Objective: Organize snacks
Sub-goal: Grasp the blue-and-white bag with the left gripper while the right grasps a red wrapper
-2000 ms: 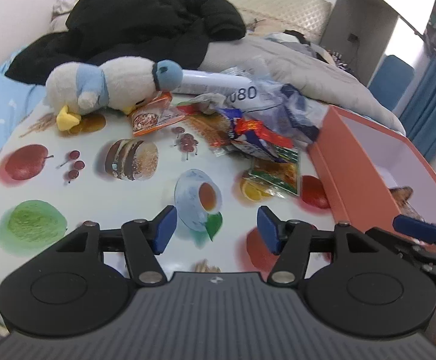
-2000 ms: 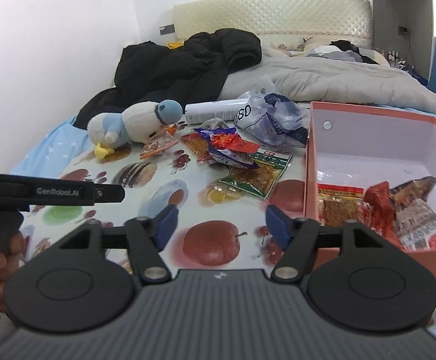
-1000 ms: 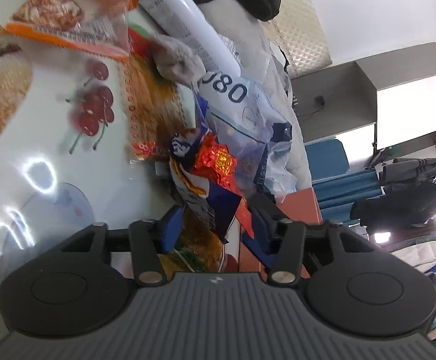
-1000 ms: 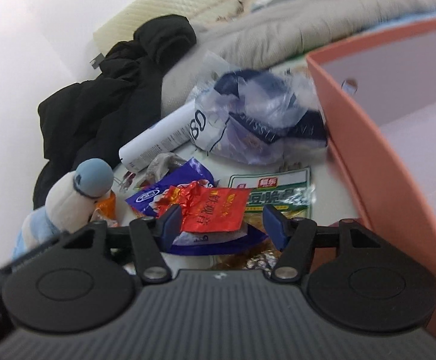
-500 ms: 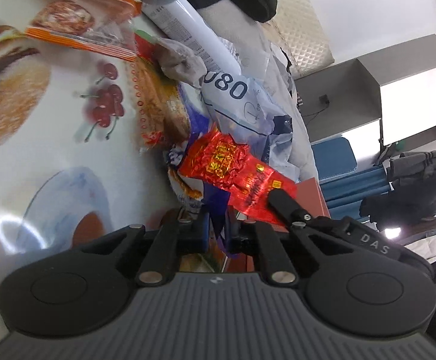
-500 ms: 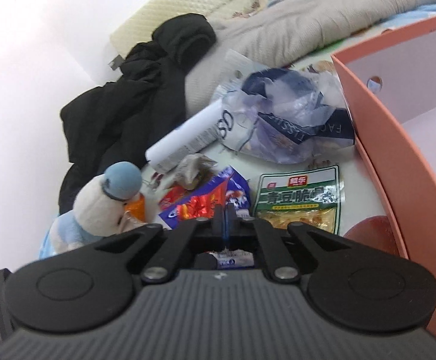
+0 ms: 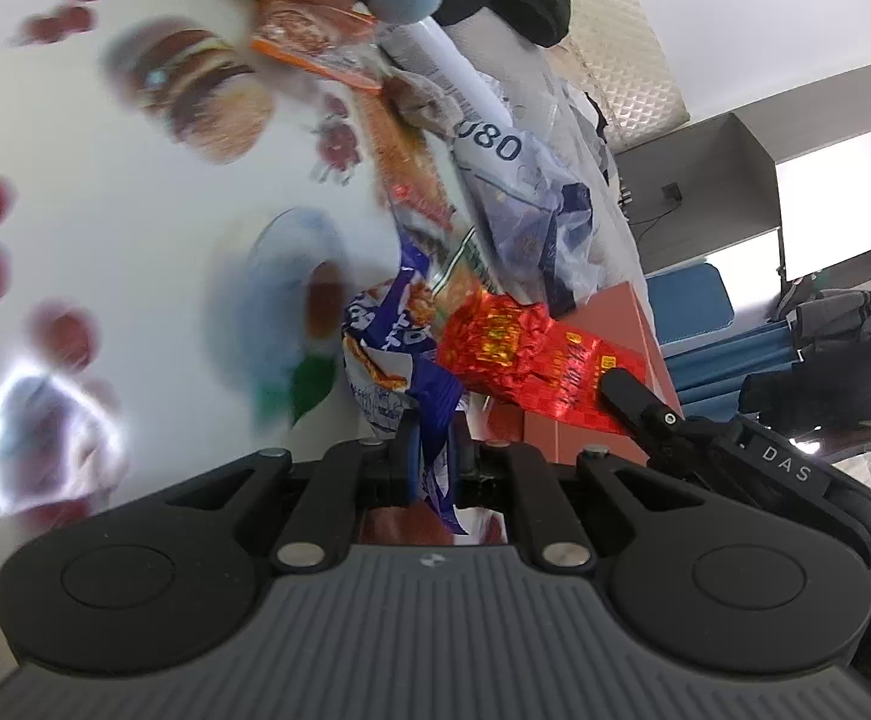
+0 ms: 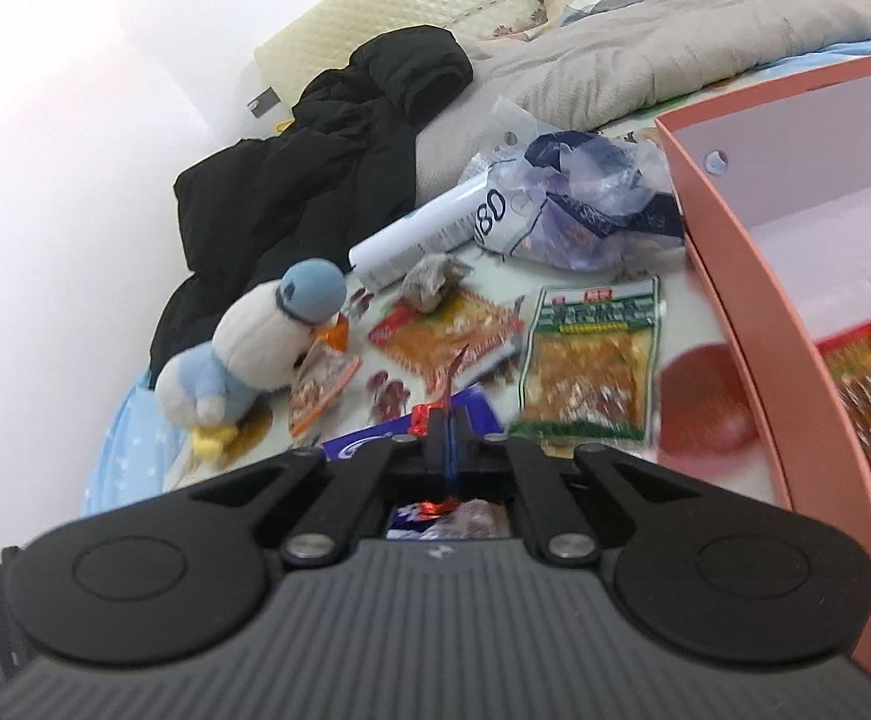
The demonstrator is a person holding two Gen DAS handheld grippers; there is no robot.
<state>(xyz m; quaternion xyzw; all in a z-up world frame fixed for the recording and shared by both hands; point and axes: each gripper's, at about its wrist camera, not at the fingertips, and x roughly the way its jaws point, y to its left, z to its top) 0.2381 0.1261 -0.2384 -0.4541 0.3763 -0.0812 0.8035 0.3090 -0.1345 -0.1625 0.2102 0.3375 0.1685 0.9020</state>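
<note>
My left gripper (image 7: 434, 453) is shut on a blue snack packet (image 7: 396, 360) and holds it above the printed tablecloth (image 7: 135, 252). My right gripper (image 8: 448, 429) is shut on a red foil snack packet (image 7: 531, 354), seen edge-on between its jaws in the right wrist view (image 8: 442, 402). Its finger (image 7: 633, 402) clamps that packet in the left wrist view. The orange box (image 8: 753, 276) stands at the right with several packets (image 8: 867, 384) inside. A green-labelled snack packet (image 8: 591, 360) and an orange one (image 8: 453, 336) lie on the cloth.
A plush penguin (image 8: 255, 342) and a small orange packet (image 8: 321, 390) lie at the left. A white tube (image 8: 423, 234) and a crumpled plastic bag (image 8: 591, 204) lie behind the snacks. A black jacket (image 8: 327, 138) and grey duvet (image 8: 645, 54) lie beyond.
Both grippers closed on their packets about half a second ago and have since lifted them and pulled back from the pile. The green-labelled and orange packets now lie uncovered.
</note>
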